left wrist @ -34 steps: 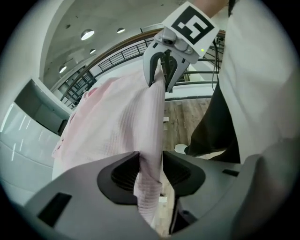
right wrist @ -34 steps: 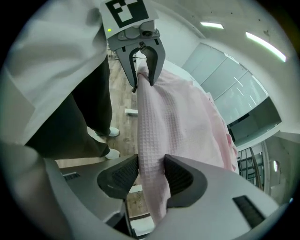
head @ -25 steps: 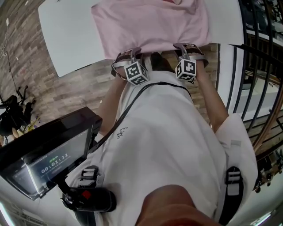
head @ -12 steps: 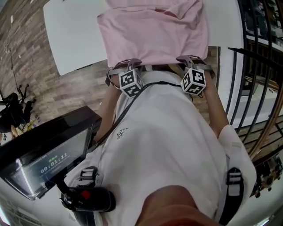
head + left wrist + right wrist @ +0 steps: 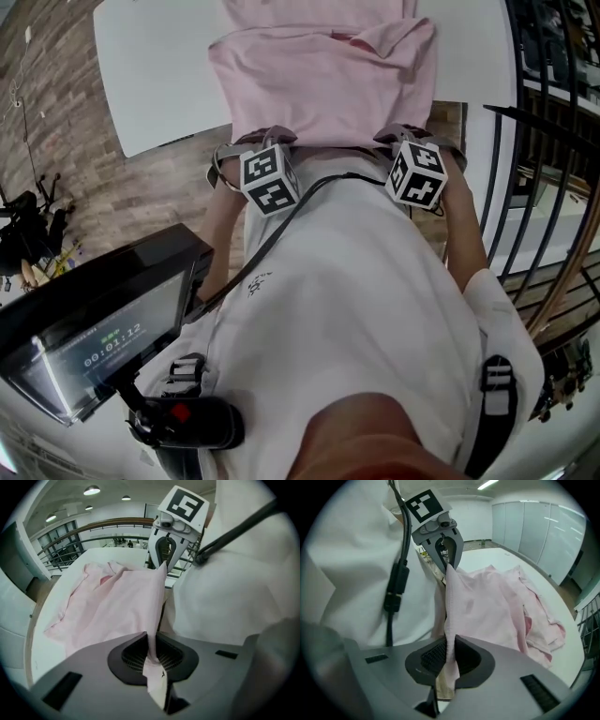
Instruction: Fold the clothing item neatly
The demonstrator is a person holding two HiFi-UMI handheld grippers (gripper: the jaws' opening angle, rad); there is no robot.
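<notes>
A pale pink shirt [image 5: 323, 80] lies on the white table [image 5: 159, 75], its near hem lifted off the table's front edge. My left gripper [image 5: 267, 141] is shut on the hem's left corner, its jaws having tightened on the cloth within the last second. In the left gripper view the fabric [image 5: 117, 602] runs up from between the pads [image 5: 136, 656]. My right gripper [image 5: 401, 138] is shut on the hem's right corner. The right gripper view shows the cloth [image 5: 497, 606] pinched between its pads [image 5: 433, 658]. Both grippers hang close to the person's body.
The person's white top with a black cable [image 5: 281, 225] fills the middle of the head view. A black screen on a stand [image 5: 94, 328] sits at lower left over the wooden floor [image 5: 159, 197]. A dark railing [image 5: 553, 141] runs along the right.
Both grippers have risen toward the camera with the hem held, and they have moved slightly apart. The shirt's near edge has lifted off the table edge.
</notes>
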